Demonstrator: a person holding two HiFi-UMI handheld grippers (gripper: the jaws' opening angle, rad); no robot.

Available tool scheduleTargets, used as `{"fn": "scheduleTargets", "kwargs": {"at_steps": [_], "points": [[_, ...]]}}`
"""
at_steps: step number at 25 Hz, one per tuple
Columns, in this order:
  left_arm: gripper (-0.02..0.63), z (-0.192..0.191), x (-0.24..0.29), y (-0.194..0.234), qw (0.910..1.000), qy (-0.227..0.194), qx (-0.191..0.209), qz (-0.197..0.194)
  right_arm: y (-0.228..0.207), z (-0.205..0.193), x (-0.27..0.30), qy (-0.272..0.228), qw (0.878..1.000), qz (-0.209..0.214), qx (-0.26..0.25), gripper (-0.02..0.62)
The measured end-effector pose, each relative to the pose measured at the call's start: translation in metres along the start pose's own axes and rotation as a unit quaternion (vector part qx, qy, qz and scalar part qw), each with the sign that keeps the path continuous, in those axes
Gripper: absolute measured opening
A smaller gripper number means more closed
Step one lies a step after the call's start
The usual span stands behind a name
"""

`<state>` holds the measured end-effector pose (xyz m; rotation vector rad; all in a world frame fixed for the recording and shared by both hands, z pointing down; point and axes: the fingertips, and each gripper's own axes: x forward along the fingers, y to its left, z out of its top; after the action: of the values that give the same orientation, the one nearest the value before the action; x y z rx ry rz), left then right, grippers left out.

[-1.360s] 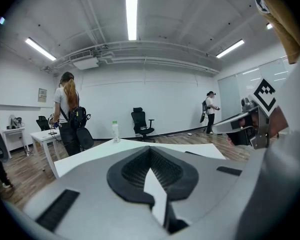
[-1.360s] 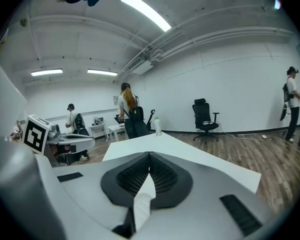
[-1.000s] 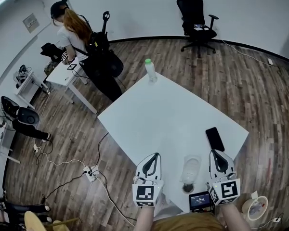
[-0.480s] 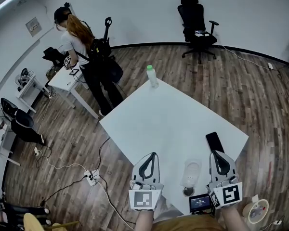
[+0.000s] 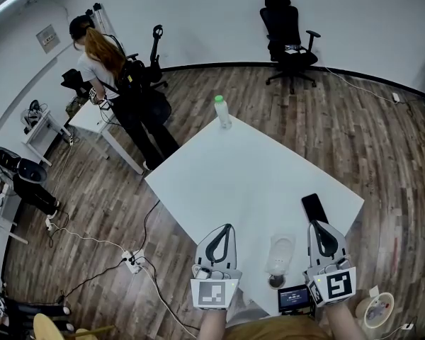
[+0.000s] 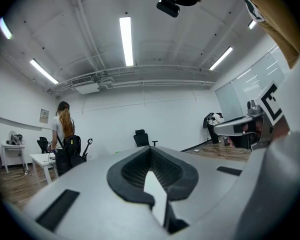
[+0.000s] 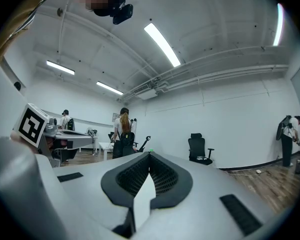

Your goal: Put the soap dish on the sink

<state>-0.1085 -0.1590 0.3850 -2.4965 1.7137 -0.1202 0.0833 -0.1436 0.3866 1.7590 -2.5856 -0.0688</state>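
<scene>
Soap dish: a pale, translucent oval plastic soap dish (image 5: pixel 281 248), as far as its small size in the head view allows. It lies flat on the white table (image 5: pixel 248 176).
Place: at about 5 o'clock on the table, close to the near edge. It is between the two grippers and nearer the right one.
Neighbours: a flat black phone (image 5: pixel 314 208) lies at 1 o'clock from the dish. A small dark round thing (image 5: pixel 275 280) is just beside the dish at 6 o'clock. A clear bottle with a green cap (image 5: pixel 222 112) stands well apart at the table's 12 o'clock corner.
Handling: it is probably light, stiff and smooth. It may skid on the table when nudged and slip from a loose pinch, and thin plastic could crack under a hard squeeze.
Where to grip: across one long rim edge, pads over the lip, seems the safest hold.
Left gripper (image 5: pixel 223 236): jaws closed together with nothing between them, held off the dish at its 9 o'clock (image 6: pixel 151 151).
Right gripper (image 5: pixel 324 238): jaws fully closed and empty, at the dish's 3 o'clock (image 7: pixel 150 156).
Sink: none shows in any view.
</scene>
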Motion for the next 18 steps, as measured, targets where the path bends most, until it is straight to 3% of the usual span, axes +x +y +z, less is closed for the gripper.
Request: {"fn": "scheduleTargets", "kwargs": {"at_steps": [18], "points": [[0.006, -0.0081, -0.0006, 0.0046, 0.9999, 0.009, -0.003, 0.009, -0.0028, -0.0052, 0.0031, 0.006, 1.0, -0.002, 0.006, 0.009]]}}
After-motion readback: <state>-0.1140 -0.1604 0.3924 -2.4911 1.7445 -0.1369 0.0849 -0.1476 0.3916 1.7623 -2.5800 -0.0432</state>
